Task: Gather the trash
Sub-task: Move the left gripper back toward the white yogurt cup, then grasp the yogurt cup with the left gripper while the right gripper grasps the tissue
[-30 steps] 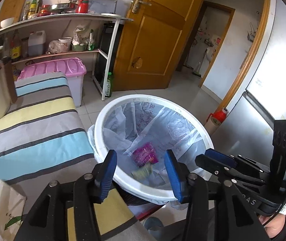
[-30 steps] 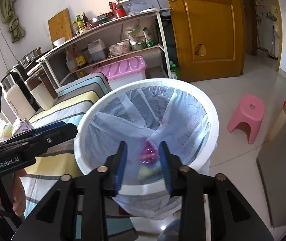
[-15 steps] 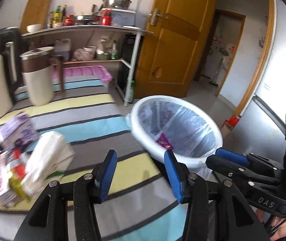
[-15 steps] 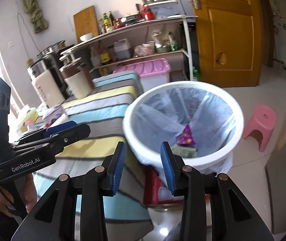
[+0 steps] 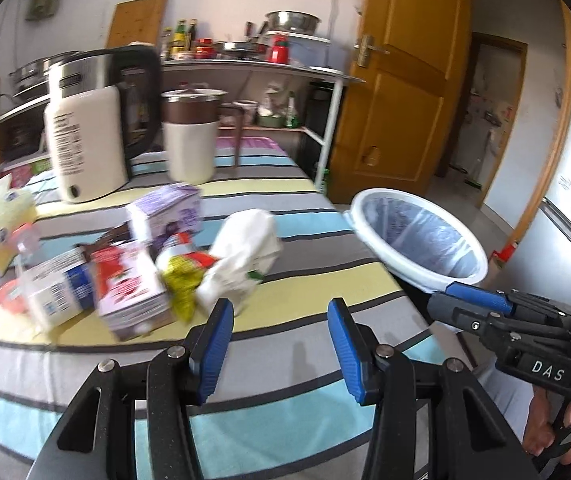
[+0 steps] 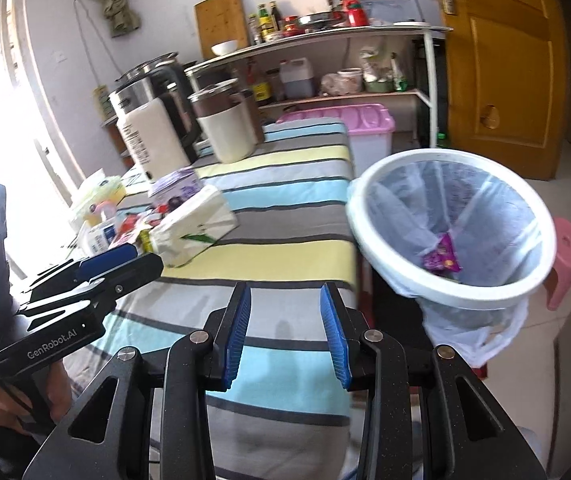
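Left hand-held gripper: hung over the striped table with its blue pads spread wide, nothing between them, so released.

Right hand-held gripper: also over the near edge of the table, pads apart with only tablecloth visible in the gap; not grasping anything.

Trash pile: sat on the left part of the table, past the left gripper's tips. A white crumpled bag was closest, with a yellow-green wrapper touching it on the left, then a red and purple carton, a white box with blue print, and a purple box behind them. All a bit blurry tbh, so no reading labels.

Trash can: white, lined with a thin plastic bag, standing just off the right end of the table, rim about level with the tabletop. From the right camera you could see a purple wrapper lying inside at the bottom.

Other table stuff: a cream and steel kettle and a cream cup with a brown band stood upright at the far end, side by side.

Background: shelf with bottles and a steel bowl, pink-lidded bin under it, wooden door, pink stool on the floor beyond the can.

Hands: fingers wrapped the left gripper's handle, seen low left in the right camera.
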The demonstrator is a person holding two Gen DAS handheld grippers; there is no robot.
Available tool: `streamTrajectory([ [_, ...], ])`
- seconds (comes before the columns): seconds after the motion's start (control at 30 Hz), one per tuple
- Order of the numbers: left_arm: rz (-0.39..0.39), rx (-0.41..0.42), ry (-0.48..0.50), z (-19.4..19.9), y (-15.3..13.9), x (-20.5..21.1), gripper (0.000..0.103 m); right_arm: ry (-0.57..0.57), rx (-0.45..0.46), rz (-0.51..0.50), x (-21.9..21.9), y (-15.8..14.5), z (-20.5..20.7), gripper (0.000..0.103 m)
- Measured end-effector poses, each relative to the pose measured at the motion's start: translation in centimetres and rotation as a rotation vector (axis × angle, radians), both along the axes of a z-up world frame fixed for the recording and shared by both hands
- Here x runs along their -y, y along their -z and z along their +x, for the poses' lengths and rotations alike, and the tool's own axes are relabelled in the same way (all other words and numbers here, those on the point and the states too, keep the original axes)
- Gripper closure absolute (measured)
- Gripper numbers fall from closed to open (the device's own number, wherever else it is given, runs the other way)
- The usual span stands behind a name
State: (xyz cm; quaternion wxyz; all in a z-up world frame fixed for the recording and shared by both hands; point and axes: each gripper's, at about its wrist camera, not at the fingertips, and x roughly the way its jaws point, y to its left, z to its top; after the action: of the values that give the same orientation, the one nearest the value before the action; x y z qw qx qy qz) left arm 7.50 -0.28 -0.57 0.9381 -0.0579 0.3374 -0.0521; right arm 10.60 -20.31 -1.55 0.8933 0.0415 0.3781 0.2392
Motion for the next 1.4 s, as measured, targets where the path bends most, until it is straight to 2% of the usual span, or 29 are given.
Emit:
streamTrajectory([
  [0.3, 0.025, 0.012, -0.172, -1.7, -0.4, -5.7, 0.054, -0.076, -0.007, 0.012, -3.7, -0.2, 0.3, 0.066],
  [0.33, 0.028, 0.018, -0.197, -1.9, -0.5, -6.4, 0.054, -0.081, -0.008, 0.015, -4.1, -0.3, 0.4, 0.063],
  [0.37, 0.031, 0.023, -0.223, -2.1, -0.7, -7.2, 0.054, -0.087, -0.009, 0.02, -4.4, -0.3, 0.6, 0.056],
  [0.43, 0.036, 0.03, -0.271, -2.3, -0.9, -8.7, 0.054, -0.096, -0.009, 0.029, -5.1, -0.4, 0.9, 0.048],
  [0.7, 0.048, 0.02, -0.388, -2.4, -0.4, -12.9, 0.054, -0.145, -0.021, 0.039, -8.4, -0.2, 2.4, 0.048],
  [0.83, 0.038, -0.001, -0.406, -1.8, 0.5, -14.1, 0.054, -0.152, -0.036, 0.047, -9.9, 0.1, 3.3, 0.048],
  [1.07, 0.009, -0.01, -0.386, -0.4, 1.2, -15.0, 0.066, -0.122, -0.095, 0.088, -12.2, 0.7, 6.0, 0.048],
  [1.23, -0.019, -0.029, -0.371, 0.4, 1.9, -15.2, 0.079, -0.1, -0.143, 0.09, -13.7, 1.4, 7.5, 0.048],
  [1.3, -0.02, -0.035, -0.363, 0.6, 2.1, -15.1, 0.087, -0.084, -0.158, 0.09, -13.9, 1.7, 7.9, 0.048],
  [1.37, -0.023, -0.036, -0.36, 0.6, 2.3, -15.0, 0.093, -0.074, -0.16, 0.087, -13.7, 1.9, 7.9, 0.06],
  [1.4, -0.026, -0.036, -0.358, 0.7, 2.3, -14.9, 0.093, -0.071, -0.161, 0.085, -13.5, 1.9, 8.0, 0.061],
])
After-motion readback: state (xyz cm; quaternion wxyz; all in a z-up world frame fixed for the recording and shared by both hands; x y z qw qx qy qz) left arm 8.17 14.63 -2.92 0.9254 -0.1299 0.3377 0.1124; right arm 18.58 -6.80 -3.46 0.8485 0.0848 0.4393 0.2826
